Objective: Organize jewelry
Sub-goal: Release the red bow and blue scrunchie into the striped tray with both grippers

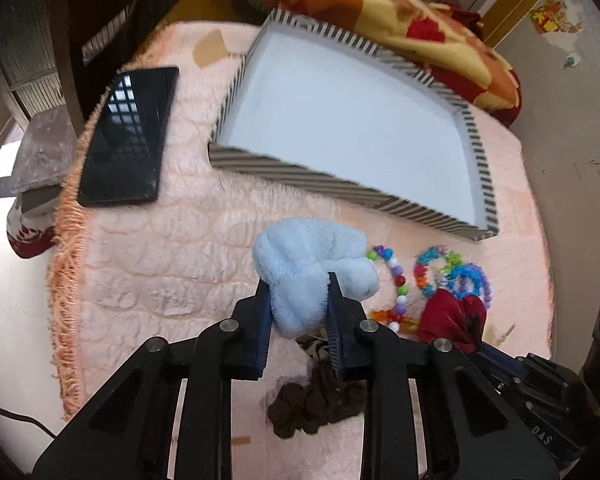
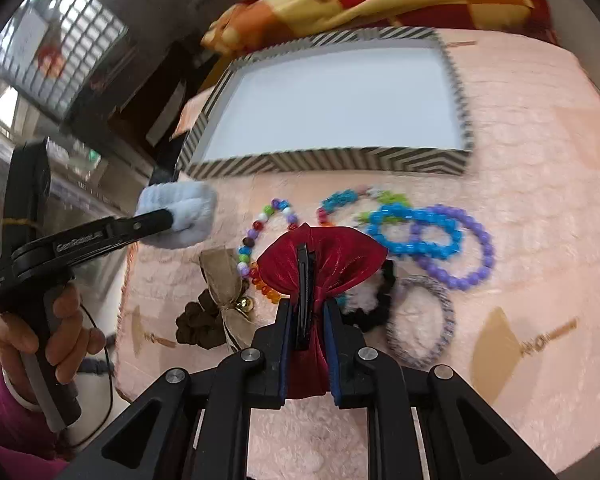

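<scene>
Left tongs [image 1: 298, 300]: closed on a pale blue fluffy scrunchie [image 1: 312, 264], which bulged out beyond the fingertips; it was held above the pink furry surface [image 1: 160, 256], near the box's near-left corner.
Right tongs [image 2: 308, 320]: clamped on a dark red velvet bow clip [image 2: 324, 256]; the black clip bar ran straight away from the camera along the fingers, and the bow's lobes spread left and right across them.
Striped box [image 2: 324, 162]: open and shallow with a white floor, lying at the far side of the surface, long axis left to right in the right wrist view.
Bead bracelets: a multicoloured strand [image 2: 260, 232] to the left, with blue [image 2: 412, 232] and purple [image 2: 468, 248] rings overlapping to the right, all lying flat between the box and the bow.
Other hair pieces: a brown scrunchie [image 2: 198, 326] with a tan ribbon bow [image 2: 224, 276] near left; a grey elastic ring [image 2: 424, 320] near right.
Black phone [image 1: 128, 132]: flat on the surface, left of the box, long axis near to far.
</scene>
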